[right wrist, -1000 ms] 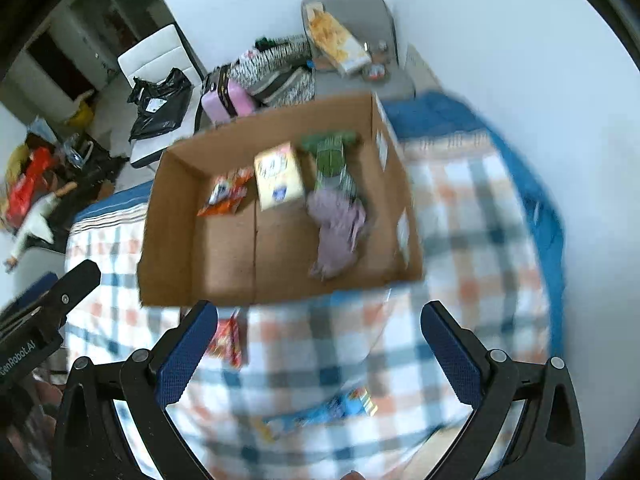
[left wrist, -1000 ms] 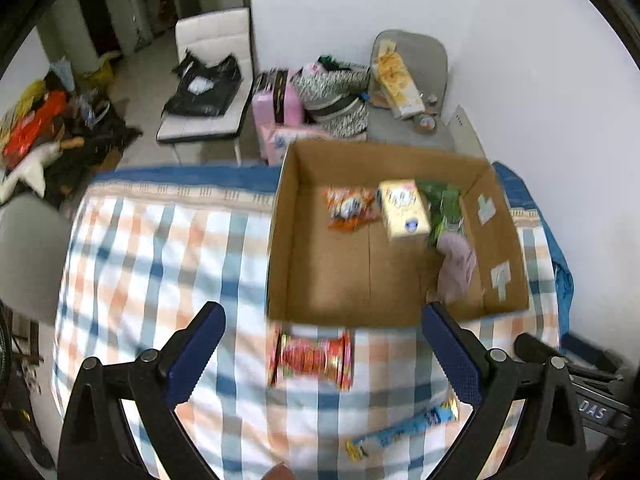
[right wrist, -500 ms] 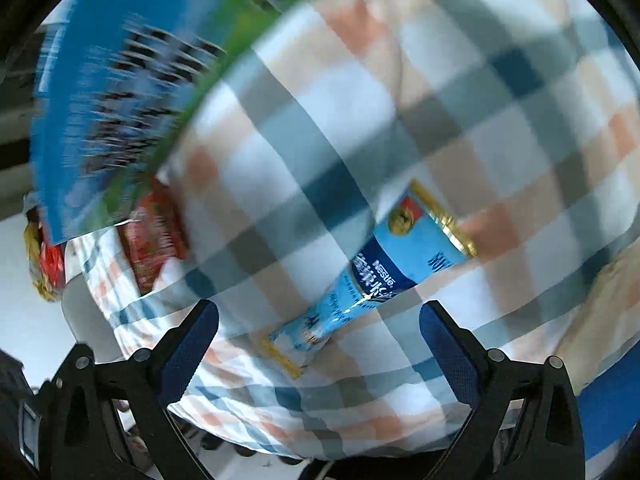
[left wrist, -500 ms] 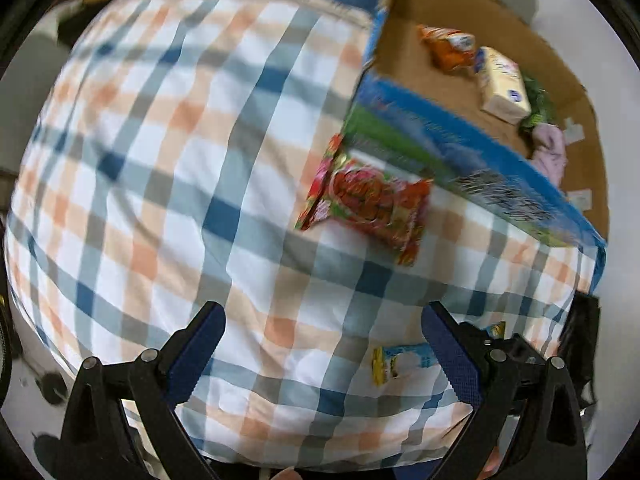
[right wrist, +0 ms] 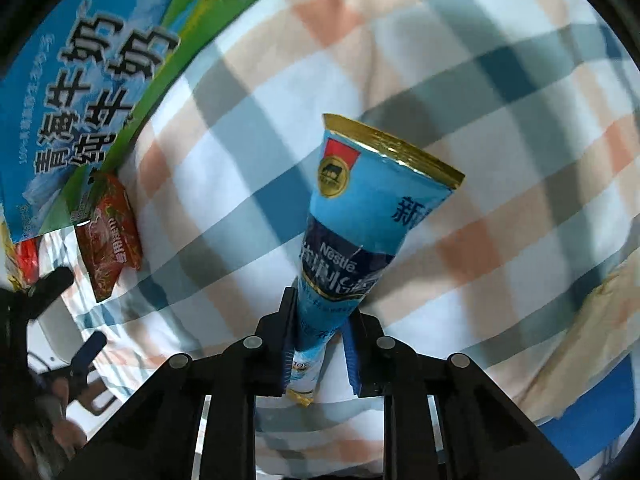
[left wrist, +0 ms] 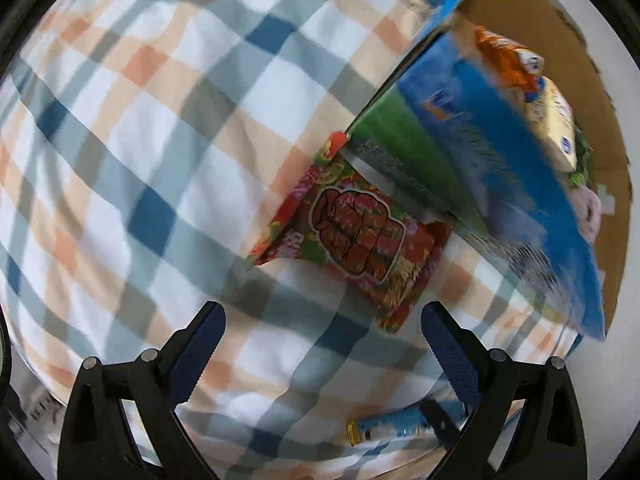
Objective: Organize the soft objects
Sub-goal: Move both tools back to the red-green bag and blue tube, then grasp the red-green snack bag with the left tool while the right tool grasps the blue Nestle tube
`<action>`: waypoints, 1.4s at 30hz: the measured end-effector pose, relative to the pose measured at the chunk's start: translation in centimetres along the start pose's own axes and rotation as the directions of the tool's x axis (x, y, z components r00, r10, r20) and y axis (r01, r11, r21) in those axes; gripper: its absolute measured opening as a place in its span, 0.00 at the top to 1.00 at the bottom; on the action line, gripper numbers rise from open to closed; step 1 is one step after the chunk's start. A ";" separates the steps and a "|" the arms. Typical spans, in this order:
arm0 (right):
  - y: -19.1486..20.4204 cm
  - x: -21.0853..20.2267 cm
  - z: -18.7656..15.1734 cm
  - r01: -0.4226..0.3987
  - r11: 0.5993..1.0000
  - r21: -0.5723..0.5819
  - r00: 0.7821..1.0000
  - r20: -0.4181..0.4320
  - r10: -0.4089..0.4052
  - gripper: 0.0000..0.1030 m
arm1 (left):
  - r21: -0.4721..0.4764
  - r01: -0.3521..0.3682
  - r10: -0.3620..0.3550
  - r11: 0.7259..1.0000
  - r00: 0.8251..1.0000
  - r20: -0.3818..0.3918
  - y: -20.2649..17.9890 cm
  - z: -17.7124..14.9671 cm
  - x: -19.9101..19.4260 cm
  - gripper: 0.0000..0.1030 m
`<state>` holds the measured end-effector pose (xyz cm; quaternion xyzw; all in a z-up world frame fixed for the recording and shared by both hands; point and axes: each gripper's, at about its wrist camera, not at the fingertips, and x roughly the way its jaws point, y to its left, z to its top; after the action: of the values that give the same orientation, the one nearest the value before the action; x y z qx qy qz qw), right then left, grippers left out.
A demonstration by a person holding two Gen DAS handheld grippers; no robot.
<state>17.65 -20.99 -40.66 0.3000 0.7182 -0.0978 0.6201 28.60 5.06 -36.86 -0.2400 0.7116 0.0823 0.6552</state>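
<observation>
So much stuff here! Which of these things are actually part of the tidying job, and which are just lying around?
Part of the job:
- blue Nestle sachet, clamped in the right gripper
- red snack packet, lying against the box, ahead of the open left gripper
- cardboard box, with soft items already inside

Just lying about:
- checked cloth underneath

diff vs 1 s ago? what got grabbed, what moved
Both grippers dropped from above the box to the checked cloth. The right gripper, open half a second ago, has shut on the blue Nestle packet. The left gripper is still open and has closed in on the red snack packet. That packet still lies against the cardboard box, whose contents look unchanged.
</observation>
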 end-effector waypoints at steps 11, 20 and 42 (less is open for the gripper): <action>-0.2 -1.5 0.1 0.034 0.999 0.005 0.999 0.034 -0.034 0.79 | 0.052 -0.016 0.014 0.999 0.999 0.038 -3.2 0.3 3.2 0.10; -0.9 -2.6 0.3 0.034 0.999 -0.029 0.999 0.041 -0.032 0.79 | 0.090 0.047 -0.050 0.995 0.998 0.027 -0.5 0.1 2.2 0.71; 3.0 -2.0 1.4 0.026 0.992 -0.121 1.000 -0.012 -0.028 0.78 | 0.015 0.014 -0.013 1.000 0.997 -0.076 4.5 2.8 1.2 0.32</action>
<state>20.55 -19.92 -38.33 0.2529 0.7311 -0.0603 0.6308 29.03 9.95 -39.24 -0.2427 0.7348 0.0634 0.6302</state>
